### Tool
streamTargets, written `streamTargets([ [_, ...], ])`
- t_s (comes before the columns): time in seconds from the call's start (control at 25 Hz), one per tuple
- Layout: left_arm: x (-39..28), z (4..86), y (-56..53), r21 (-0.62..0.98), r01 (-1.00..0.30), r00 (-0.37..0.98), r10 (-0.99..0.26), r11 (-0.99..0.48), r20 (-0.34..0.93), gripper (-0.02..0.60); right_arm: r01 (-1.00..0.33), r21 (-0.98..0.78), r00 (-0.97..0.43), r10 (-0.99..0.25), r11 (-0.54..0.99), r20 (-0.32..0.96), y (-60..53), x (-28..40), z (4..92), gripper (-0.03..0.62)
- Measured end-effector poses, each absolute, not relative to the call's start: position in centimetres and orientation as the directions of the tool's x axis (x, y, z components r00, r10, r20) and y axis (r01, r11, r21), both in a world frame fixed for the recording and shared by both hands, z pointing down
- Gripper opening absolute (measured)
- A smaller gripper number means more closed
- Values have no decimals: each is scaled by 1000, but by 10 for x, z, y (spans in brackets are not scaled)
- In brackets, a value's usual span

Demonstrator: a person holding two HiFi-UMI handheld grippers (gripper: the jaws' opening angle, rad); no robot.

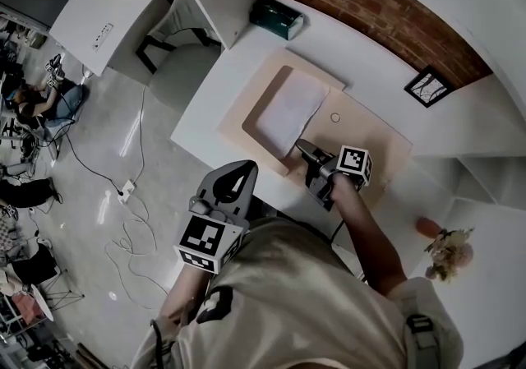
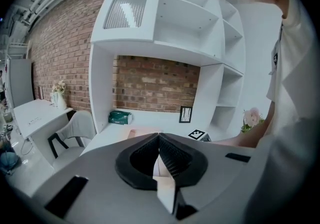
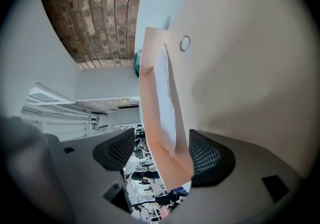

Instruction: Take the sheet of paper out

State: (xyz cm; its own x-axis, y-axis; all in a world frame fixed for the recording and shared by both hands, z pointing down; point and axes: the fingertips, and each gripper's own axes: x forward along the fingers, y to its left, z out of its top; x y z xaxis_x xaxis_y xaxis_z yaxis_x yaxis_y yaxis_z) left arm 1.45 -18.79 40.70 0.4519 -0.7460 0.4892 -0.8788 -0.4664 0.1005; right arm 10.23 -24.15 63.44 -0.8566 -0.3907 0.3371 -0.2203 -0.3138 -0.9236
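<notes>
A white sheet of paper (image 1: 288,111) lies in the open left half of a tan folder (image 1: 374,136) on the white desk. My right gripper (image 1: 302,148) is at the sheet's near corner. In the right gripper view it (image 3: 162,150) stands open, with the folder's tan edge (image 3: 150,93) and the sheet's corner (image 3: 166,103) between the jaws but not pinched. A small ring clasp (image 3: 185,43) sits on the folder's other half. My left gripper (image 1: 234,182) hangs back off the desk's front edge; its jaws (image 2: 159,140) meet at the tip with nothing in them.
A green tissue box (image 1: 278,17) and a small picture frame (image 1: 427,85) stand at the back of the desk by the brick wall. A white chair (image 1: 177,39) is to the left, flowers (image 1: 448,252) to the right. Cables (image 1: 123,195) lie on the floor.
</notes>
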Motion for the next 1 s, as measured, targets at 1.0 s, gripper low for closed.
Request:
streamTargets([
  [1.0,-88,421,-245,247,-790,611,-684,-562,398,17,-313,-927,-777,-504,-209,376,-274,52,624,328],
])
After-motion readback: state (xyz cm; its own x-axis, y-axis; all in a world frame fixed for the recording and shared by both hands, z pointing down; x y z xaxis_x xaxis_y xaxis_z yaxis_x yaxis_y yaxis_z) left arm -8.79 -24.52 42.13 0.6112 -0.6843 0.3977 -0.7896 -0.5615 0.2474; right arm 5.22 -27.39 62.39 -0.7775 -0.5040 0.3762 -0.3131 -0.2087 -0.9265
